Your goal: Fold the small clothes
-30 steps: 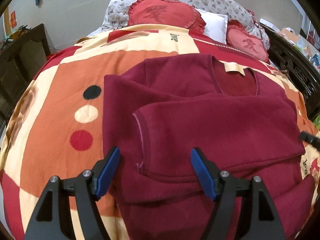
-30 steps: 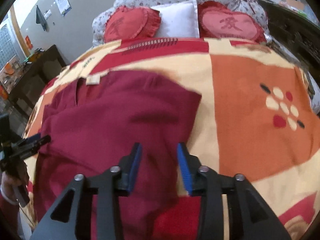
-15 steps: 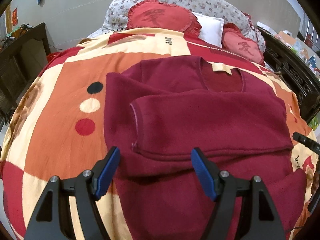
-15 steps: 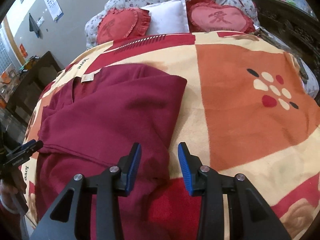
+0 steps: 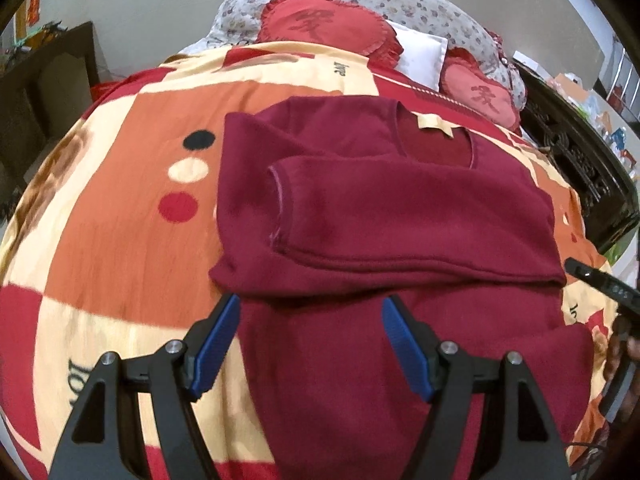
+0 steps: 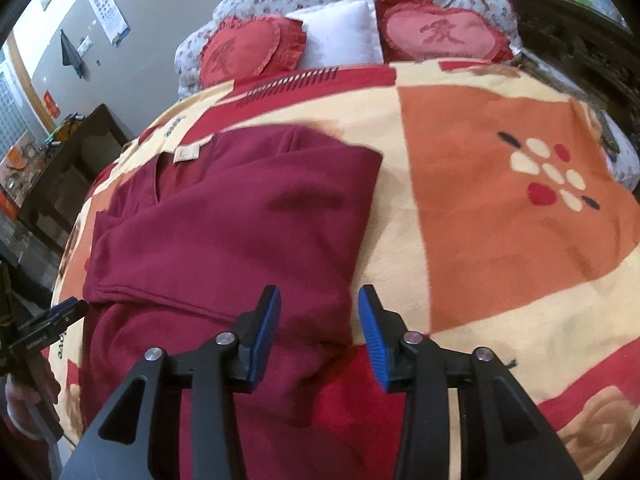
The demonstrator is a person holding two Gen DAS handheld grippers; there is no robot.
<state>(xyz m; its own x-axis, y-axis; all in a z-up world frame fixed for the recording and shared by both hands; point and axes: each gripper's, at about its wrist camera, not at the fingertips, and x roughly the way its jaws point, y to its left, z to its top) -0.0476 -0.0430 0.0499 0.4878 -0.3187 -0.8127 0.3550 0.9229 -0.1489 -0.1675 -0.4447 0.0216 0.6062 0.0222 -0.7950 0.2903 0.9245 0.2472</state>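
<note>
Right now your left gripper [image 5: 311, 344] hangs with its blue pads spread wide and nothing pinched; it sits over the near left edge of the sweater [image 5: 384, 216], one pad over the blanket [image 5: 120, 216], the other over the cloth; your right gripper [image 6: 318, 332] has its jaws opening, and they straddle the sweater's near right edge without pressing on it.

The sweater is a dark red fleece top, lying neck away from you on the patterned blanket, well short of the pillows [image 6: 340, 36]; a sleeve [image 5: 400, 216] is already laid across the chest, cuff toward your left. I'd judge it soft, thick and light, limp rather than stiff; it should sag between two holds and cling to the fuzzy blanket rather than slide; nothing about it is fragile. Pinch through the full thickness at the hem corners, one gripper to each, so the layers travel together; a shallow bite would likely lift only the top layer and drag the folded sleeve askew.

Your left wrist view gives you the cuff, the seam of the crossed sleeve and the cream label [image 5: 434, 124] inside the neck head-on; it shows the right gripper only as a dark tip at the far right; the right wrist view instead shows the folded right shoulder edge, and the broad bare blanket beyond it.
</note>
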